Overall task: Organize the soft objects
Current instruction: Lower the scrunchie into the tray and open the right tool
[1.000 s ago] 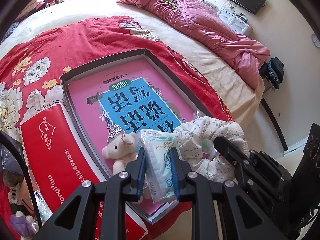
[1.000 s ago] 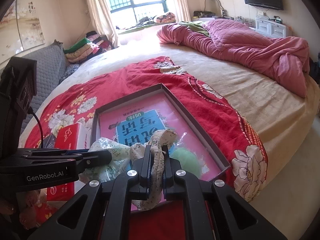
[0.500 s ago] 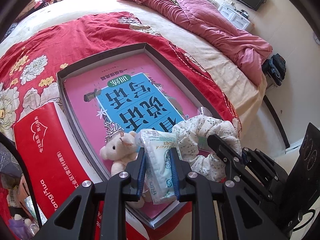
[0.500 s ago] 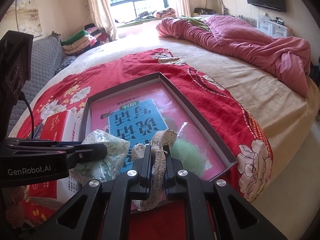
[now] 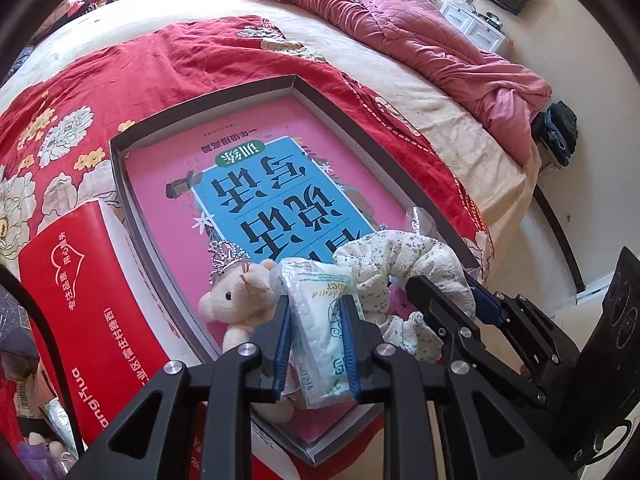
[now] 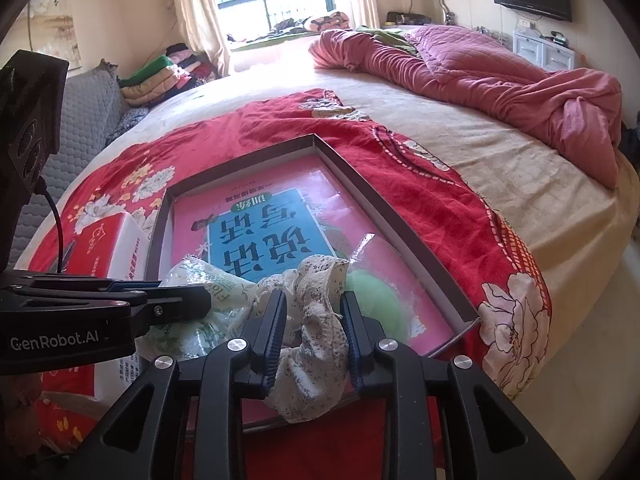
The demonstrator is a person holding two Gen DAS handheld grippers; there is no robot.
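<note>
A shallow dark-rimmed box (image 5: pixel 120 148) with a pink and blue book cover inside lies on the red floral bedspread; it also shows in the right wrist view (image 6: pixel 400 220). My left gripper (image 5: pixel 316 312) is shut on a white plastic tissue pack (image 5: pixel 320 320) over the box's near corner. A small cream plush pig (image 5: pixel 236 300) with a tiara lies in the box just left of it. My right gripper (image 6: pixel 312 312) has its jaws parted around a floral fabric scrunchie (image 6: pixel 316 320), which sags between them. A green soft ball (image 6: pixel 376 300) lies in the box behind.
A red and white tissue box (image 5: pixel 80 300) sits left of the dark box. A pink quilt (image 6: pixel 500 80) is heaped at the far right of the bed. The bed's edge drops off at the right. Folded clothes lie on a grey sofa (image 6: pixel 80 128).
The right gripper's jaws have opened wider around the scrunchie. Both grippers have moved slightly forward over the box. The left gripper still clamps the tissue pack.
</note>
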